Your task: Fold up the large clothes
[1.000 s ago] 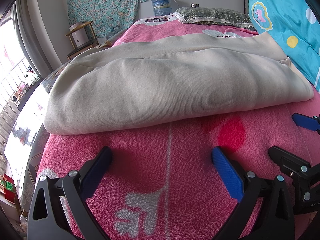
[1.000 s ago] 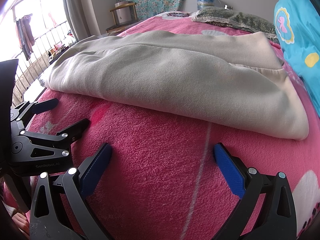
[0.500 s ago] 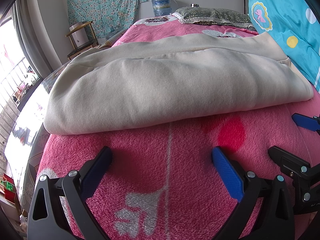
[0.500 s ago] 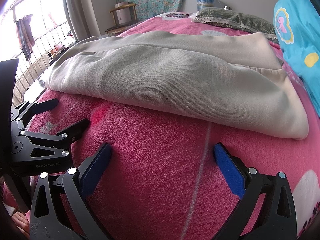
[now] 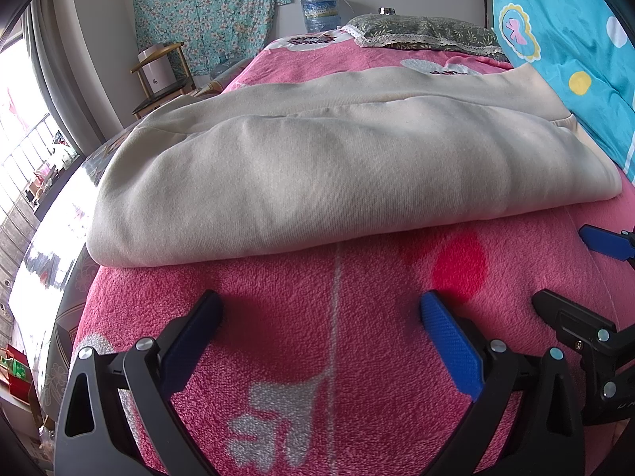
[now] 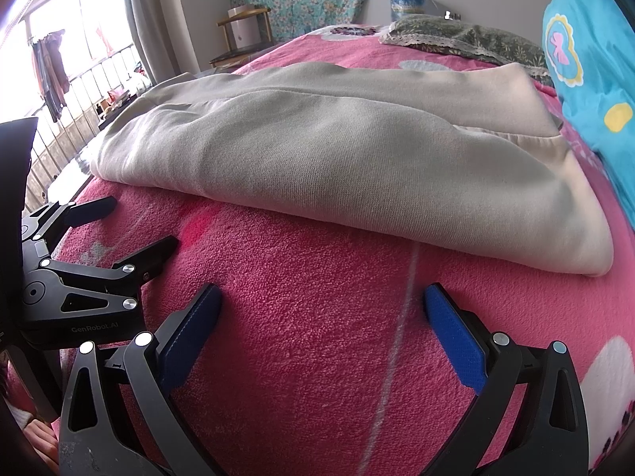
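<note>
**Folded cream top on the pink bed, both tongs wide open**

A big cream top point(image 5: 317, 174) lies folded on a pink blanket point(image 5: 337, 317) that covers the bed. It makes a long, thick, flat pile that runs from side to side. The front edge is a soft, round fold that faces the cameras. The left end sits near the side of the bed, by the window. The right end comes to a corner just beside a blue pillow point(image 5: 575, 59) with spots. A second layer of the top shows behind the front fold, and its back edge runs straight across.

The left tongs point(image 5: 317, 317) are open wide and hold nothing. Their blue pads point(image 5: 450, 347) sit low over the blanket, a little way back from the front fold. The right tongs point(image 6: 321, 313) are open wide too, and also empty. They sit close beside the left tongs, which show at the left edge of the right camera's view.

Between the tongs and the top there is a bare strip of pink blanket with a pale line and a red spot point(image 5: 460, 265). Past the top, more pink blanket reaches a green pillow point(image 5: 420, 31) at the head of the bed.
</note>
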Available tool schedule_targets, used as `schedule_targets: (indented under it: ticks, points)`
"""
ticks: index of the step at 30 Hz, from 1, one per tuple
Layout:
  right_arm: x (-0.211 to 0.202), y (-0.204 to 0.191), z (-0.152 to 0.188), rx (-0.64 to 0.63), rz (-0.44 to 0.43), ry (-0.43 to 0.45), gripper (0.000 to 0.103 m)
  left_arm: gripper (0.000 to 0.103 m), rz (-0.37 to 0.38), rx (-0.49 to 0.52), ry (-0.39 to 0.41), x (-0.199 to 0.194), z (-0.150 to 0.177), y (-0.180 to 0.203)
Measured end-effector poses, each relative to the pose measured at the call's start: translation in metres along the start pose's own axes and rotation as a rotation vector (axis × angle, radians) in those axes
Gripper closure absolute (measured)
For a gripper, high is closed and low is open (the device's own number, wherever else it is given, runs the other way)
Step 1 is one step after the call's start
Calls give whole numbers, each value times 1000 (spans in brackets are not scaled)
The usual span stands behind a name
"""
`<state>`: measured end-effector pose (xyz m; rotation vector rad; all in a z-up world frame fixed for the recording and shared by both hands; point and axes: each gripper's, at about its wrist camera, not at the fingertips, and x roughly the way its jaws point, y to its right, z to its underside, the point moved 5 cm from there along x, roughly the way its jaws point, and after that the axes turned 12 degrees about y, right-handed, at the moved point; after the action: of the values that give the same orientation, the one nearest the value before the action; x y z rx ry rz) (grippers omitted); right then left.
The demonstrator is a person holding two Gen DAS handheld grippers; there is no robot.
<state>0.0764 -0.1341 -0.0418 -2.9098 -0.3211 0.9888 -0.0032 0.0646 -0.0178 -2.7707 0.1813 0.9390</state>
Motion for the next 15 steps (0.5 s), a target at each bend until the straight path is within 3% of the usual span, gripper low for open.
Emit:
schedule_targets:
  ticks: [15]
  points:
    - [0,-1,0,0,0,0,6,5,0,0,0,0,0,1]
